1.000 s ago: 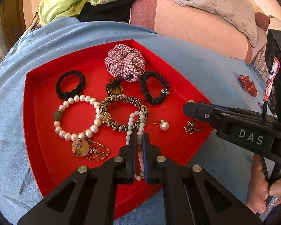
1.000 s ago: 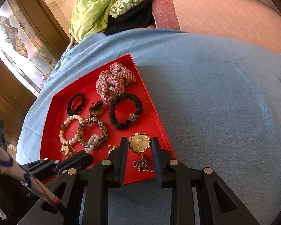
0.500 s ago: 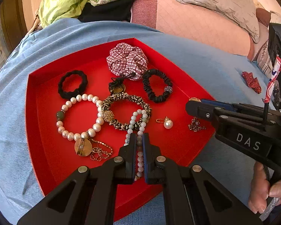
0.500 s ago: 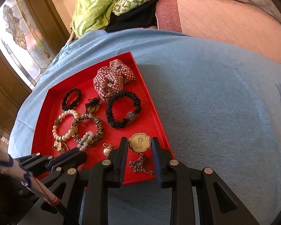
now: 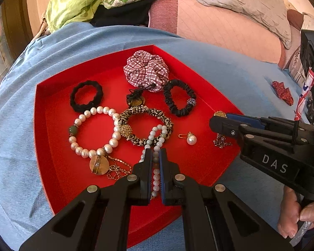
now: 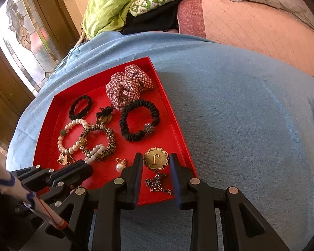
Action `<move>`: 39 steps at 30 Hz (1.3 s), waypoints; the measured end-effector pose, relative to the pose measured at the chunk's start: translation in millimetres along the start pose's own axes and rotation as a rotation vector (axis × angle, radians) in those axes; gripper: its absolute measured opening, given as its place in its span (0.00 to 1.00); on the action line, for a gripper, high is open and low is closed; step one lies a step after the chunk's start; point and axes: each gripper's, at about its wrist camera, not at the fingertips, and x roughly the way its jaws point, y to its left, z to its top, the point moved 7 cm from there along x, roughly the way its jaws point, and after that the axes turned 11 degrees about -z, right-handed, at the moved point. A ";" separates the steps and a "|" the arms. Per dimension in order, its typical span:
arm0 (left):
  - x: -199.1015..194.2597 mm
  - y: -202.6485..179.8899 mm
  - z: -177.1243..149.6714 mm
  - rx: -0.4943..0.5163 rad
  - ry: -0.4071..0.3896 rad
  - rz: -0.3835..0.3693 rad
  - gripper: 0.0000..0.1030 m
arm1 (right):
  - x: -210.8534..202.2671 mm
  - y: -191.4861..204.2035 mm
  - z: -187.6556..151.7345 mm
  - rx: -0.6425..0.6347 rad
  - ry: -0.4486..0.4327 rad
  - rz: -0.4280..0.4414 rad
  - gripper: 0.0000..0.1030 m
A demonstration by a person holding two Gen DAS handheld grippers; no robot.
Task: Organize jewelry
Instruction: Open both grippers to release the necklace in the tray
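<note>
Small pearl strand point(image 5: 156, 159): pinched between the nearly shut jaws of the left gripper point(image 5: 156, 156); its far loop is draped over the near edge of the leopard-print bracelet point(image 5: 145, 126), the rest is run back between the fingers.
Left gripper: clamped on that strand, low over the near part of the red tray point(image 5: 39, 125).
Gold medallion point(image 6: 156, 159): laid flat by the tray's right wall, its chain point(image 6: 158, 184) bunched toward the camera; framed by the right gripper point(image 6: 156, 163), jaws spread wide on either side. Contact with the pads can't really be made out, looks like none.
Pearl earring point(image 5: 191, 139): sat alone on the tray floor between the two grippers.
Big pearl bracelet point(image 5: 94, 132): laid left of the leopard one, touching it, with a gold disc charm point(image 5: 99, 164) at its near side.
Black scrunchie point(image 5: 180, 97): placed behind the leopard bracelet, a sparkly bead on it.
Plaid scrunchie point(image 5: 146, 71): tucked at the far corner.
Black hair tie point(image 5: 86, 96): found far left in the tray.
Tray: rested on a blue blanket point(image 6: 240, 104).
Red polka-dot bow point(image 5: 282, 92): left out on the blanket, well apart from the tray.
</note>
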 end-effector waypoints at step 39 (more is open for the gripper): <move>-20.6 16.3 7.2 -0.059 -0.072 0.094 0.64 | -27.9 -8.5 7.8 0.033 -0.035 0.008 0.36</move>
